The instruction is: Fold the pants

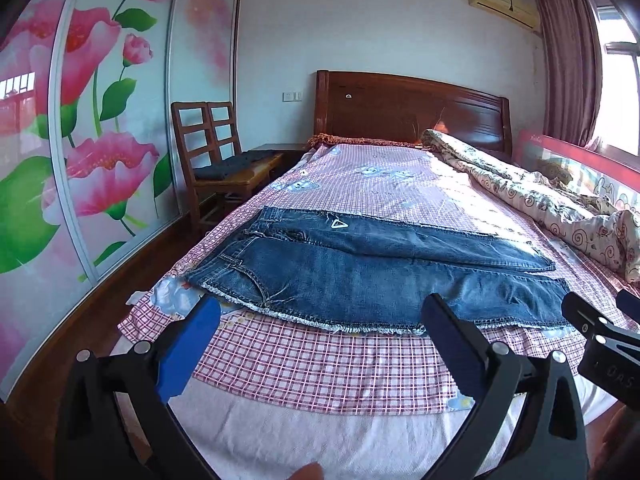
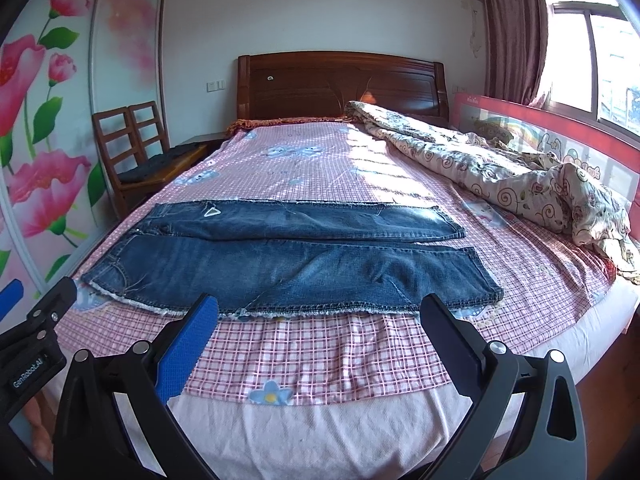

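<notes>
Two tongs, left tongs (image 1: 320, 320) and right tongs (image 2: 318, 316), spread wide and empty; jeans (image 2: 288, 264) flat on bed (image 2: 320, 432) at 12 o'clock

A pair of dark blue jeans (image 1: 360, 268) lies spread flat across a pink checked sheet (image 1: 320, 364) on the bed, waist toward the left, both legs running right — the near leg's frayed edge faces the camera. The left gripper (image 1: 320, 316) hovers just short of that edge, its jaws spread wide, nothing between them. At the right border part of the right gripper (image 1: 600, 320) shows. A rumpled floral quilt (image 1: 540, 196) lies along the bed's right side.
</notes>
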Available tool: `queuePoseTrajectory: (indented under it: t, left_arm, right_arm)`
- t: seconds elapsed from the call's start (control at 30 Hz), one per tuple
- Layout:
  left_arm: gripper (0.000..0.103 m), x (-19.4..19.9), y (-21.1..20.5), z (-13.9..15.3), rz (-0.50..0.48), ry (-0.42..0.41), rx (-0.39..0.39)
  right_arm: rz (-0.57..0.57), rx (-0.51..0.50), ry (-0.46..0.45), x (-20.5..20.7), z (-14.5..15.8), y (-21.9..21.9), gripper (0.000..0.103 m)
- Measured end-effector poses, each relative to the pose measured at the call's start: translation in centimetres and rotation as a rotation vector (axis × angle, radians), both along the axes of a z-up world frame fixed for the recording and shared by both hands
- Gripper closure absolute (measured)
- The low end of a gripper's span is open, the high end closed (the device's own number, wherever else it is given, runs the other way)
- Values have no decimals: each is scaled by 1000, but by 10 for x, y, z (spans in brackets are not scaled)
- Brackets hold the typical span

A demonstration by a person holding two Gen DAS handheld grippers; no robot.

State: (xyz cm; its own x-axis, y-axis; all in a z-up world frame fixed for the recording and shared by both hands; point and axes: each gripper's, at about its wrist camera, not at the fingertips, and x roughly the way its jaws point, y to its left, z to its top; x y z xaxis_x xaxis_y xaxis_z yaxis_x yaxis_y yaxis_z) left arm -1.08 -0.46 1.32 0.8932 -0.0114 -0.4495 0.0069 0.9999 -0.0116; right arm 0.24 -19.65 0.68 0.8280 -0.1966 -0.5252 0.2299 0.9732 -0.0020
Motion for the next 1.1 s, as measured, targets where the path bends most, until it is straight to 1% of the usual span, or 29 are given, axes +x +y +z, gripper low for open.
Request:
queuePoseTrajectory:
  t: [0.13, 0.33, 0.63, 1.1]
  left_arm:
    - [2, 1, 1, -2, -9, 6, 7]
    - [2, 3, 4, -5, -9, 22, -2]
    - [2, 1, 2, -5, -22, 22, 3]
    - [2, 1, 1, -7, -17, 35, -1]
  right_arm:
    - [-3, 25, 10, 0, -3, -4, 3]
    - [-3, 19, 8, -1, -2, -2, 3]
    - [2, 21, 13, -1, -3, -2, 3]
    - [5, 27, 20, -1, -6, -2, 3]
